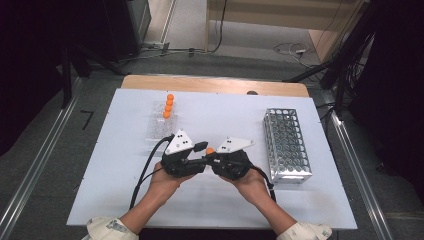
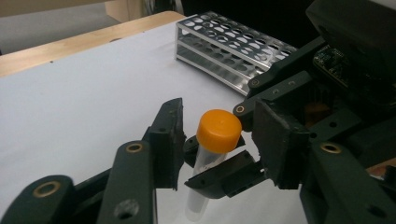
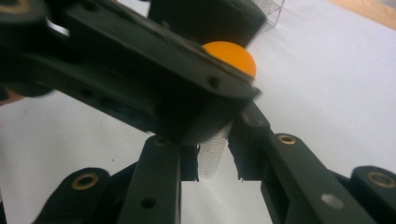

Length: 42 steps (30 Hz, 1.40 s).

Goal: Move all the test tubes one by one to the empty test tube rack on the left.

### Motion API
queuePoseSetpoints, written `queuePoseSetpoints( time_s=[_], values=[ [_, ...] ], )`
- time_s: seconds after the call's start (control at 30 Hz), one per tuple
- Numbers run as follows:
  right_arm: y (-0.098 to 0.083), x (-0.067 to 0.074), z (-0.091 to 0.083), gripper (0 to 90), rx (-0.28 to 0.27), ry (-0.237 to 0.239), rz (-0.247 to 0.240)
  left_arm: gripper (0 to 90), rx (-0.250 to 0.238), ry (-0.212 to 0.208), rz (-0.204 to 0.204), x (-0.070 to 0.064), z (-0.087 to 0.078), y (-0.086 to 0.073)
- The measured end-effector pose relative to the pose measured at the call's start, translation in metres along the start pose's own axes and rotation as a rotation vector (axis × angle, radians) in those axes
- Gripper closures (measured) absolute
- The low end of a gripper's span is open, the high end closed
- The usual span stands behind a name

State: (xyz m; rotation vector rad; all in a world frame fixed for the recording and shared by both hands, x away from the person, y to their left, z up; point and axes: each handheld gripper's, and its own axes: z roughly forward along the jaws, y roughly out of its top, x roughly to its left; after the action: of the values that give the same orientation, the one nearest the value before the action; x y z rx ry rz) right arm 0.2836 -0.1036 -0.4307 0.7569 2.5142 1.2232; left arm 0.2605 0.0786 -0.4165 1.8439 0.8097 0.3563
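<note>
Table (image 1: 125,165) under a white sheet bears everything, and over its near middle we have brought both grippers nose to nose, the metal tube rack (image 1: 286,144) off to the outer side of the right gripper (image 1: 212,159) and the clear rack (image 1: 162,125) with three orange-capped tubes just beyond the left gripper (image 1: 199,152). Between the two tools stands the tube (image 2: 205,175) we are working on, upright, its orange cap (image 2: 218,129) uppermost. In the right gripper view the right jaws are clenched on the tube's ribbed body below the cap, so that hand is the holder. The left jaws stand to either side of the cap in the left gripper view, narrowed around it, but we cannot tell whether the pads already press on it. Our reading is that the cap is about to be gripped for unscrewing, or the tube handed across. To do it well we should keep the right hand still and the tube vertical, centre the left pads on the cap's ribbed side rather than its rim, close squarely, and turn about the tube's own axis so nothing tips or slips.
</note>
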Motion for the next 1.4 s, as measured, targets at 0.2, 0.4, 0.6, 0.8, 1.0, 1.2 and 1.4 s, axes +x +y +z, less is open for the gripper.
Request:
queuePoseSetpoints(
  time_s=[0.2,0.4,0.6,0.8,1.0,1.2,1.4],
  values=[
    [0.0,0.002,0.001,71.5,0.003,0.007,0.002,68.5,0.014,-0.003,0.002,0.001,0.003,-0.003],
    [0.0,0.001,0.001,71.4,0.0,0.014,0.01,70.0,0.013,0.002,0.004,0.001,0.003,-0.002],
    [-0.001,0.002,-0.002,46.8,-0.002,0.021,-0.005,70.4,-0.001,0.012,-0.004,0.005,-0.001,0.001],
    [-0.008,-0.009,-0.012,33.2,-0.009,-0.008,0.017,70.4,-0.03,0.041,-0.026,0.016,-0.011,0.007],
    [-0.027,-0.022,-0.026,27.2,-0.014,-0.065,0.075,70.3,-0.073,0.069,-0.057,0.032,-0.025,0.016],
    [-0.04,-0.028,-0.031,26.7,0.008,-0.081,0.096,70.3,-0.102,0.095,-0.061,0.042,-0.037,0.025],
    [-0.042,-0.028,-0.031,27.7,0.007,-0.083,0.103,70.3,-0.123,0.147,-0.086,0.057,-0.044,0.03]
  ],
)
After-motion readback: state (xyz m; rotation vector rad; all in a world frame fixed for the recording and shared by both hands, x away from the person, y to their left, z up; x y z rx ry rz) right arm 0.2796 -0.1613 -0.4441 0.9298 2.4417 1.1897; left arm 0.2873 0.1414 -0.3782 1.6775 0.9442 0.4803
